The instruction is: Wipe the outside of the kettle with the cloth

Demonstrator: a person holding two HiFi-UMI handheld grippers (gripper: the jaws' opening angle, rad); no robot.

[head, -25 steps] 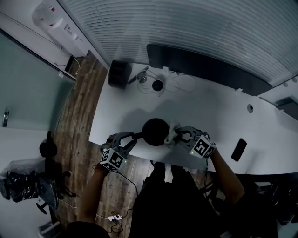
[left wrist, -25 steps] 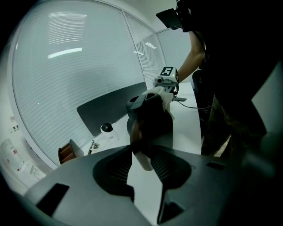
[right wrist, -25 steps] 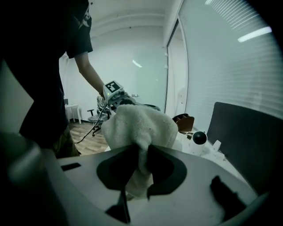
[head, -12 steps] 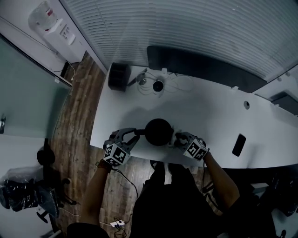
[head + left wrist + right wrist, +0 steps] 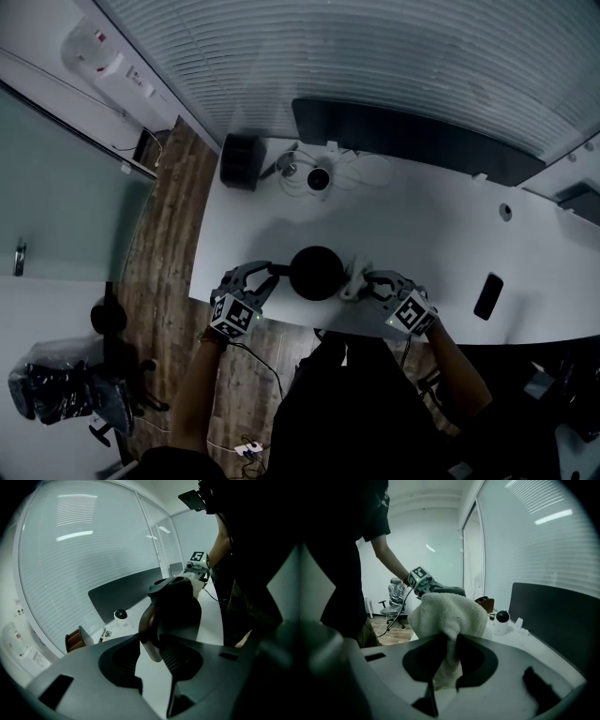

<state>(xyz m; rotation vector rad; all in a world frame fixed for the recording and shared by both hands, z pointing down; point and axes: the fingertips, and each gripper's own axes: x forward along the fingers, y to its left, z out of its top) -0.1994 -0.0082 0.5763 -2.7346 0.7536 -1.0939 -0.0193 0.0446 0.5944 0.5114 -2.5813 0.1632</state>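
White terry cloth (image 5: 450, 616) is pinched in our right tongs (image 5: 370, 281), which are closed on a fold of it and seem to press it against the right side of the black kettle (image 5: 317, 272). Our left tongs (image 5: 261, 277) are clamped on the kettle's handle (image 5: 149, 630), we judge to steady it against the wiping push. The kettle stands at the near edge of the white counter (image 5: 441, 234), between both tongs. We count one kettle, one cloth, two tongs.
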